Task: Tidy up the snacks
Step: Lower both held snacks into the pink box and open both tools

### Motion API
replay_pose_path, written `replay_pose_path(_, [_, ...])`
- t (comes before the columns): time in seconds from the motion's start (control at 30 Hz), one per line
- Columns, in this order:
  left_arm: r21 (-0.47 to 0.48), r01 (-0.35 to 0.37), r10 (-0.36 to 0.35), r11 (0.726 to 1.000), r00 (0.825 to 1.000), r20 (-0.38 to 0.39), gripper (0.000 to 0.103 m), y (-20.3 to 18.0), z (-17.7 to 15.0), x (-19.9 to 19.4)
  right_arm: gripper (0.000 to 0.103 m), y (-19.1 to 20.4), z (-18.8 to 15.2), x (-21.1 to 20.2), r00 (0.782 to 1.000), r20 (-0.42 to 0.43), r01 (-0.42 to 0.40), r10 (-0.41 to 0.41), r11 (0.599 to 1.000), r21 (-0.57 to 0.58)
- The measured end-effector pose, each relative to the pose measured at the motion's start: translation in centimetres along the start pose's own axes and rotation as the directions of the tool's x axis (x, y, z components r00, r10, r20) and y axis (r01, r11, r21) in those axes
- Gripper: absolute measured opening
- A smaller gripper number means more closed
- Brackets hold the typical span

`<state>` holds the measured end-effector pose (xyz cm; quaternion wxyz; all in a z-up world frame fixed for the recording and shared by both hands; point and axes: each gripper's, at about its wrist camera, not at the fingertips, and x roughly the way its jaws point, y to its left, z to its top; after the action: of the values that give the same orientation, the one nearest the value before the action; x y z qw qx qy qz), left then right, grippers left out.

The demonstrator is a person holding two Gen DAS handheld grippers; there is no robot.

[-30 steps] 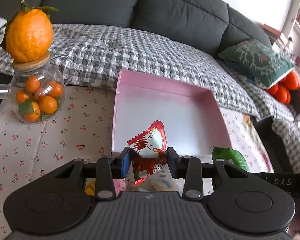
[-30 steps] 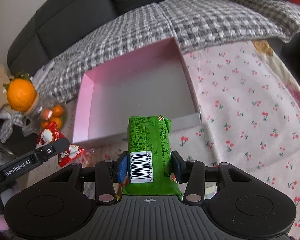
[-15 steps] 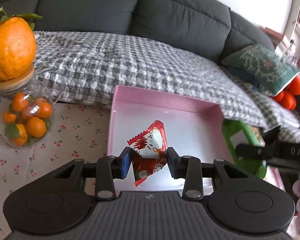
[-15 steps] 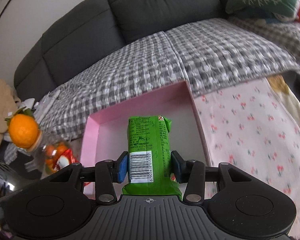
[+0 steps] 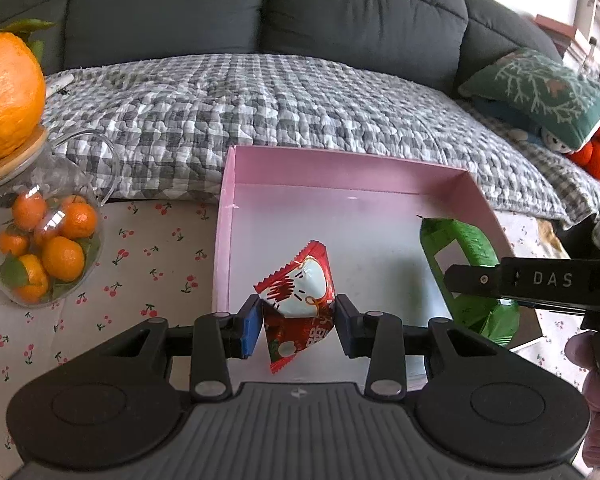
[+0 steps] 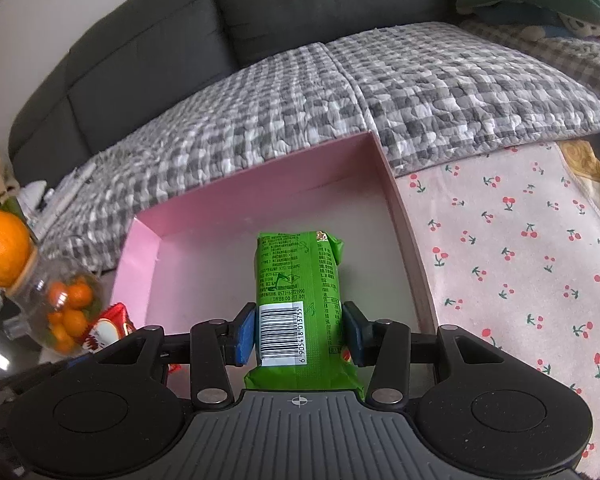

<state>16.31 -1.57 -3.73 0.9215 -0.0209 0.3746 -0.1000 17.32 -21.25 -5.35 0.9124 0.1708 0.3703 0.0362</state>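
Observation:
My left gripper [image 5: 296, 326] is shut on a red and white snack packet [image 5: 300, 304], held over the front left part of the pink box [image 5: 340, 168]. My right gripper [image 6: 299, 334] is shut on a green snack pack [image 6: 298, 280] with a barcode, held over the front middle of the same pink box [image 6: 260, 184]. The green pack [image 5: 460, 256] and the right gripper's side show at the right of the left wrist view. The red packet [image 6: 110, 326] shows at the lower left of the right wrist view. The box floor is bare.
A glass jar of small oranges [image 5: 44, 248] with a big orange [image 5: 4, 92] on its lid stands left of the box on the cherry-print cloth [image 6: 520, 240]. A grey checked blanket [image 5: 300, 104] on a dark sofa lies behind. A green cushion [image 5: 540, 96] is at the far right.
Both grippers have moved forward over the pink box with their snacks. The green pack now hangs inside the box's right half; the red packet is over its front left.

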Motion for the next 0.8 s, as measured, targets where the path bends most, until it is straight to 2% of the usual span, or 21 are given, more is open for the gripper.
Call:
replay_pose_path(0.1, [0.009,-0.005,0.005,1.0,1.0,0.0,0.037,0.0,-0.2,-0.1,0.046,-0.2,0.0,-0.2,1.0,-0.006,0.002,-0.002,1.0,0.001])
replay_pose_path(0.17, [0.026,-0.013,0.013,1.0,1.0,0.003,0.046,-0.1,-0.1,-0.2,0.047,-0.2,0.2,-0.5,1.0,0.002,-0.002,0.002,1.0,0.001])
replay_pose_path(0.27, [0.035,-0.012,0.011,0.999,1.0,0.009,0.063,-0.2,0.0,-0.2,0.063,-0.2,0.4,-1.1,1.0,0.008,-0.019,0.019,1.0,0.012])
replay_pose_path(0.47, [0.056,0.018,-0.018,0.998,1.0,0.0,0.082,-0.8,-0.1,-0.7,0.074,0.1,0.6,-2.1,1.0,0.003,0.02,-0.02,1.0,-0.017])
replay_pose_path(0.6, [0.083,0.021,-0.021,0.996,1.0,-0.001,0.091,-1.5,-0.3,-1.5,0.082,0.0,0.7,-3.7,0.999,0.004,0.037,-0.037,0.999,-0.033])
replay_pose_path(0.8, [0.067,0.038,-0.036,0.997,0.999,-0.022,0.1,-2.1,-0.3,-3.4,0.086,0.1,0.2,-6.1,0.998,-0.012,0.063,-0.063,0.997,-0.045])
